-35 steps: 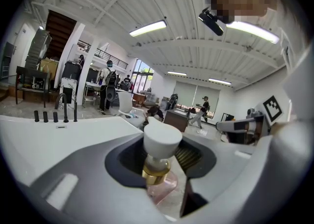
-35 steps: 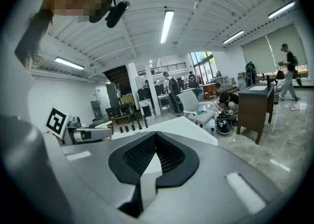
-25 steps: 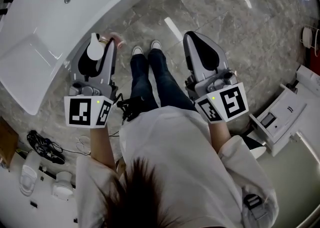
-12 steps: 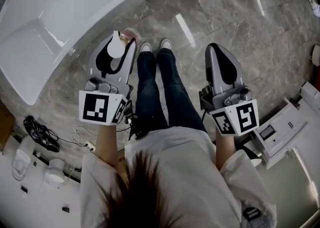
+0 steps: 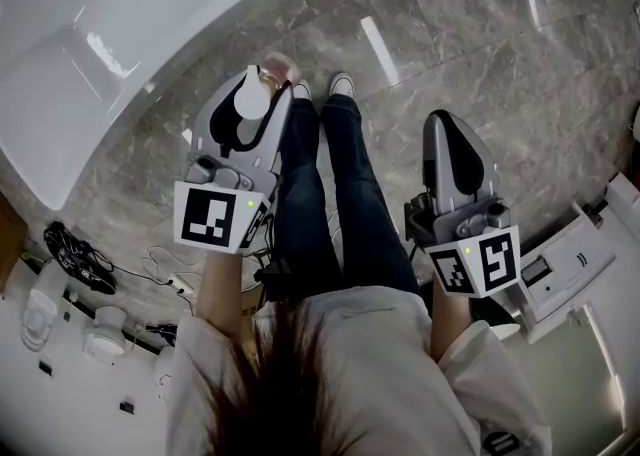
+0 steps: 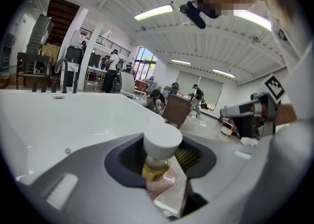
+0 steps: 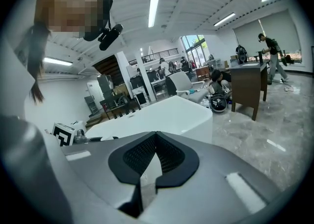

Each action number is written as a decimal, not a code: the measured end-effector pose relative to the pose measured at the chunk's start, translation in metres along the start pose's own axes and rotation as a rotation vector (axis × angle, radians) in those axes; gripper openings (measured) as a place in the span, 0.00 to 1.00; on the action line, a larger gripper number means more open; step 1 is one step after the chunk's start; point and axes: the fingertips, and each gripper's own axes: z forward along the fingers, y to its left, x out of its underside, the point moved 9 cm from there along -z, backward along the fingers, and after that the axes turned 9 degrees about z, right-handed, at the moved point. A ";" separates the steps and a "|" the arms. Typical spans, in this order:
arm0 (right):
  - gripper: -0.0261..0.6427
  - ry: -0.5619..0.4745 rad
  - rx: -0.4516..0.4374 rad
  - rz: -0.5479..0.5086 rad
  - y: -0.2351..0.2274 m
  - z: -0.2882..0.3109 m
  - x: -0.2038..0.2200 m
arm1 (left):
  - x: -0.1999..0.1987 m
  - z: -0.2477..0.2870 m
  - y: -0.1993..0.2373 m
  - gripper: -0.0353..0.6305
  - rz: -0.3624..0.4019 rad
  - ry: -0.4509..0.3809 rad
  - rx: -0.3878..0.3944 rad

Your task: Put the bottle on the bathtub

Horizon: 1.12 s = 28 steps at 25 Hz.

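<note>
While the bottle (image 6: 159, 149) hangs cap-up, white cap over a gold collar and a pinkish body, the left hand-held gripper (image 5: 262, 96) has its jaws clamped around it. It's out over the grey marble floor (image 5: 450, 34), just ahead of the person's shoes (image 5: 342, 84), near the white bathtub (image 5: 200, 4) but not on its rim. On the other side, the right hand-held gripper (image 5: 445, 129) carries nothing, jaws pressed together.
</note>
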 end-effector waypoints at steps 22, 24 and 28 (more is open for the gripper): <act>0.04 0.070 0.014 0.042 -0.034 0.044 0.064 | 0.108 0.067 0.010 0.36 -0.020 0.049 -0.032; 0.04 0.078 0.017 0.049 -0.040 0.049 0.070 | 0.121 0.072 0.014 0.36 -0.006 0.052 -0.047; 0.04 0.104 0.009 0.059 -0.055 0.060 0.085 | 0.146 0.089 0.018 0.36 0.010 0.070 -0.067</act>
